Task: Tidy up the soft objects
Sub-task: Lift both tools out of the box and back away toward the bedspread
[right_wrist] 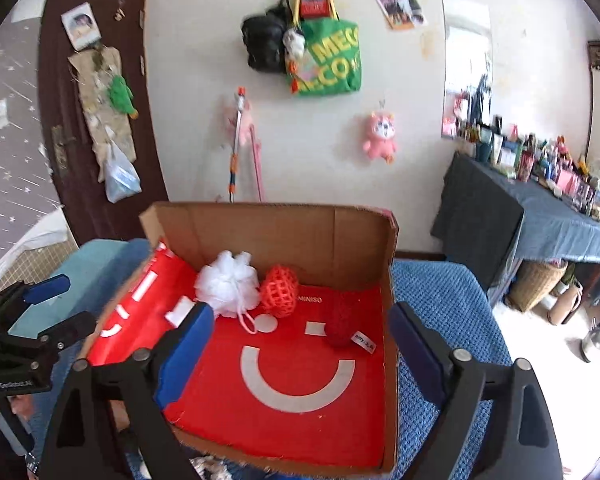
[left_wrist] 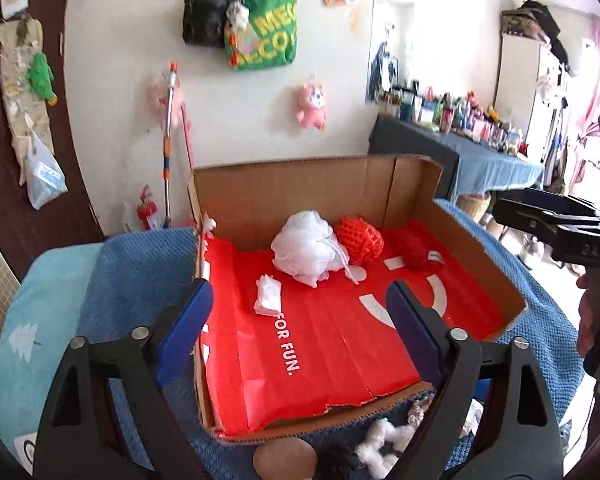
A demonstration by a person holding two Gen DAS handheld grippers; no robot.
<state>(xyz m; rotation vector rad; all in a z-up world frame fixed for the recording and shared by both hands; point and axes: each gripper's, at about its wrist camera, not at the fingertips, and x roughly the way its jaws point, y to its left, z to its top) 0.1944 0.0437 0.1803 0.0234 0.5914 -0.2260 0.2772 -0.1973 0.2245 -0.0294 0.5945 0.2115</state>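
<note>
A cardboard box (left_wrist: pixel 384 184) (right_wrist: pixel 364 240) lined with red paper sits on a blue towel. In it lie a white mesh pouf (left_wrist: pixel 306 250) (right_wrist: pixel 228 282), an orange net ball (left_wrist: pixel 360 240) (right_wrist: pixel 280 290), a red yarn ball (left_wrist: pixel 414 249) (right_wrist: pixel 340 326) and a small white folded cloth (left_wrist: pixel 268 296) (right_wrist: pixel 182 310). My left gripper (left_wrist: pixel 300 328) is open and empty above the box's near left part. My right gripper (right_wrist: pixel 300 344) is open and empty over the box's near side. White and dark soft things (left_wrist: pixel 384 440) lie in front of the box.
The blue towel (left_wrist: pixel 140 272) (right_wrist: pixel 452 304) covers the surface, with a light blue cloth (left_wrist: pixel 32 312) at left. A blue-draped table (right_wrist: pixel 540 220) with bottles stands at right. Bags and plush toys hang on the wall (right_wrist: pixel 328 60). A wicker basket (right_wrist: pixel 540 284) is on the floor.
</note>
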